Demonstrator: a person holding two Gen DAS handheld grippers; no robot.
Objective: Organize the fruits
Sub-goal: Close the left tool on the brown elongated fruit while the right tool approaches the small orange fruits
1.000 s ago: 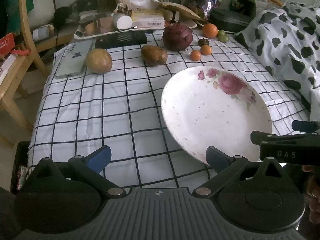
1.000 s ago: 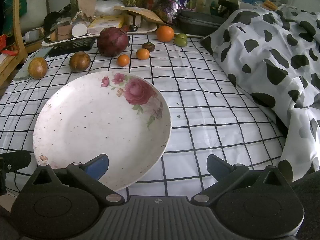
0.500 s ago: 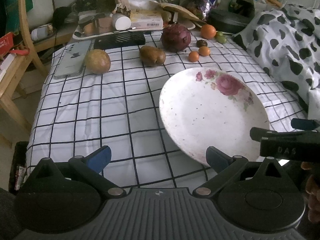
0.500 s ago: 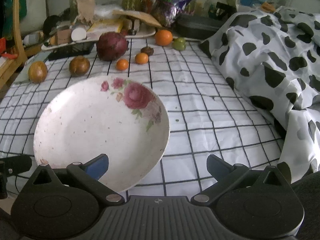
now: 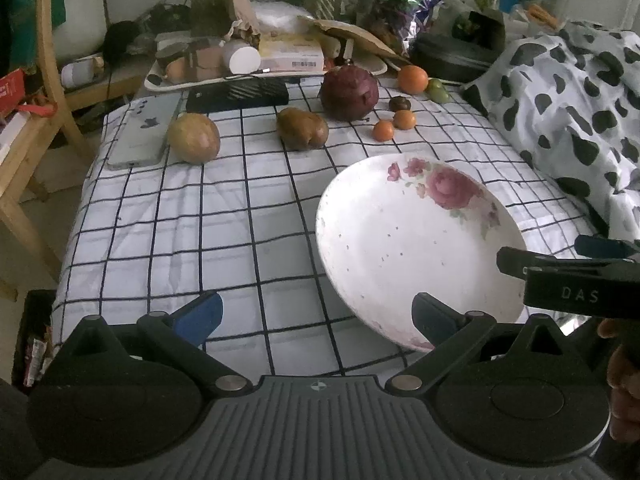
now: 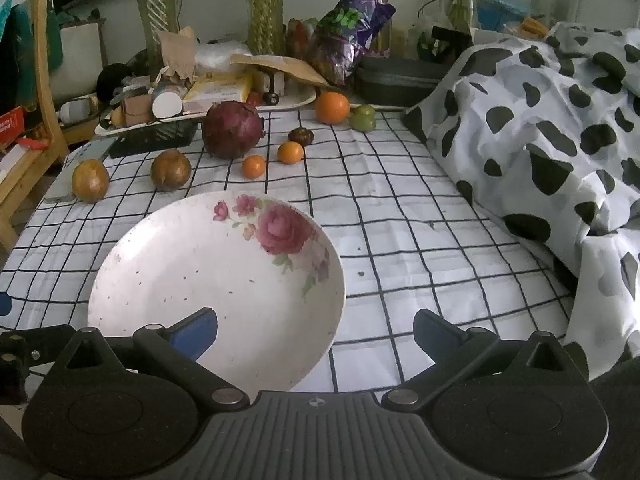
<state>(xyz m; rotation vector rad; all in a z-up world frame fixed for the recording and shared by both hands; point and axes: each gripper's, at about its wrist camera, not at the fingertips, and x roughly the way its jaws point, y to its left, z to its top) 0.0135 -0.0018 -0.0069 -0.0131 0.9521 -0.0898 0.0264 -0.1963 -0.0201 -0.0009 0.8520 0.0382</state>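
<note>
fruits (image 6: 232, 130) far ahead of both wide-open grippers (image 5: 316, 316) (image 6: 316, 326); plate (image 6: 200, 264) whole only from right; bare cloth (image 5: 192, 220) left.

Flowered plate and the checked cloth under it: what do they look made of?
The plate looks like glazed ceramic, possibly melamine: smooth white surface, printed pink roses, small dark specks. The checked cloth looks like thin woven fabric, matte, white with black grid lines, creased and wrinkled where it drapes.

Dim, soft daylight; fisheye-warped edges
</note>
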